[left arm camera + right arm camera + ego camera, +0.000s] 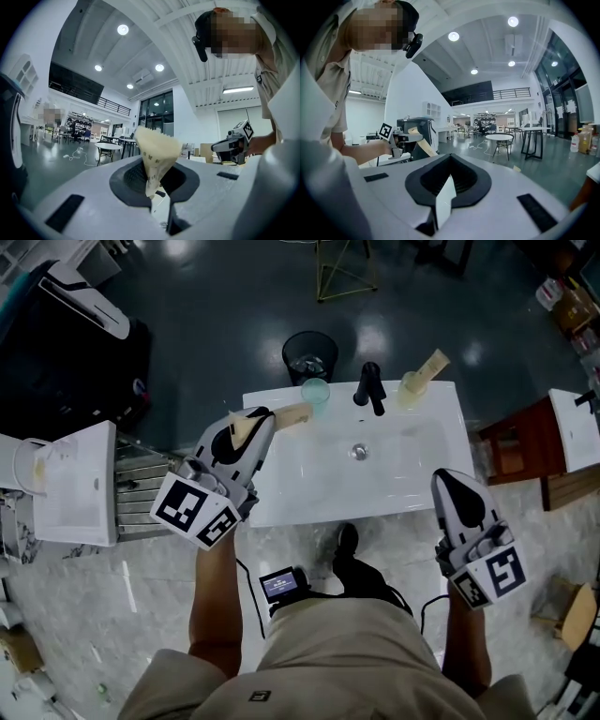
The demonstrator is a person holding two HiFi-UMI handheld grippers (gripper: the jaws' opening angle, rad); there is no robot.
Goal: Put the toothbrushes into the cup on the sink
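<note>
Two grippers show in the head view, one in each of my hands.

Left gripper (255, 424): its jaws stand narrow, clamped on a cream-wrapped toothbrush (289, 413). In the left gripper view the wrapper's thin end is pinched between the pads and its printed upper end fans out wide above them. From the head view the free end of this toothbrush juts past the fingertips over the far left corner of the sink (412, 479). Its tip is close to the pale green cup (316, 392); whether the two touch I cannot tell.

Right gripper (452, 482): its jaws are together with nothing between them, as the right gripper view shows. It hangs over the sink's near right corner, well apart from the left gripper.

The cup stands at the sink's far edge, just left of the black faucet (369, 388). It holds no toothbrush that I can see.

A second cream-wrapped toothbrush (424, 376) sits at the far right corner, right of the faucet, tilted so that one end passes the far edge.

A black bin (309, 354) stands on the floor beyond the sink's far edge, behind the cup
</note>
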